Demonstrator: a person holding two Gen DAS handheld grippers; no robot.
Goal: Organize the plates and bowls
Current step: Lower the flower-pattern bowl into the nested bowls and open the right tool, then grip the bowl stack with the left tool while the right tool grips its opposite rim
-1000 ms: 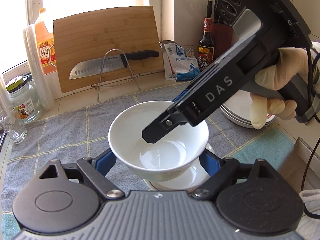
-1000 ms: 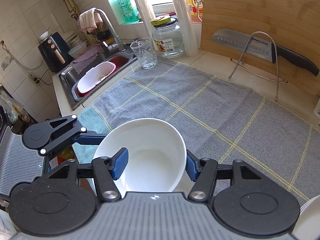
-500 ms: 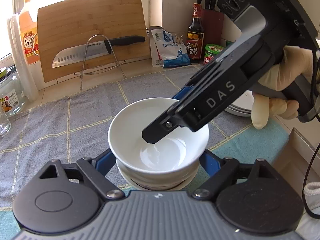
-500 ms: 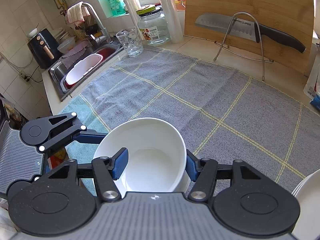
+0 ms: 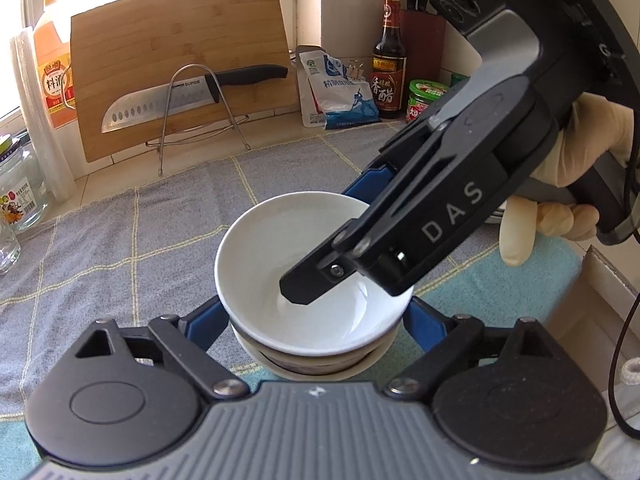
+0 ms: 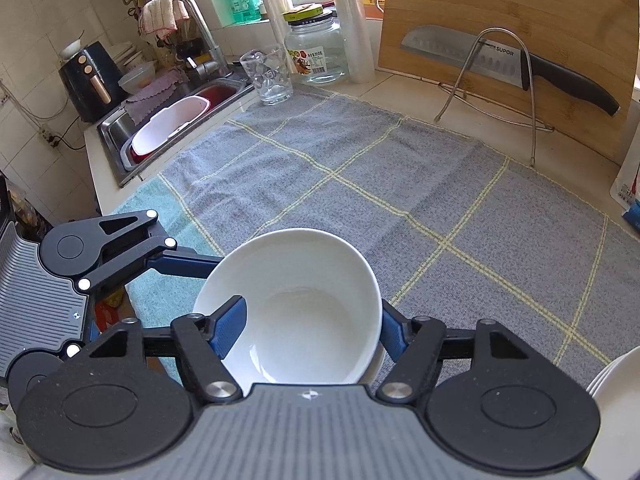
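At lower left of the left wrist view we have the left gripper (image 5: 316, 320), its blue pads standing clear on either side of the bowl stack (image 5: 316, 354) at lower centre; its jaws have just been opening, with the stack between them but not pinched. The top white bowl (image 5: 280, 248) sits nested in the bowls beneath, mouth up, on the grey checked towel (image 5: 120, 248). Being round, it has no long axis; its opening faces straight up. Further right, the right gripper (image 5: 320, 256) reaches over the rim, one finger inside the bowl and one outside; its jaws too have just been opening, and in the right wrist view they stand spread off the bowl wall. We judge this bowl stacked and released. At the lower right edge of the right wrist view lie stacked white plates (image 6: 612, 376); what else needs sorting we cannot see.
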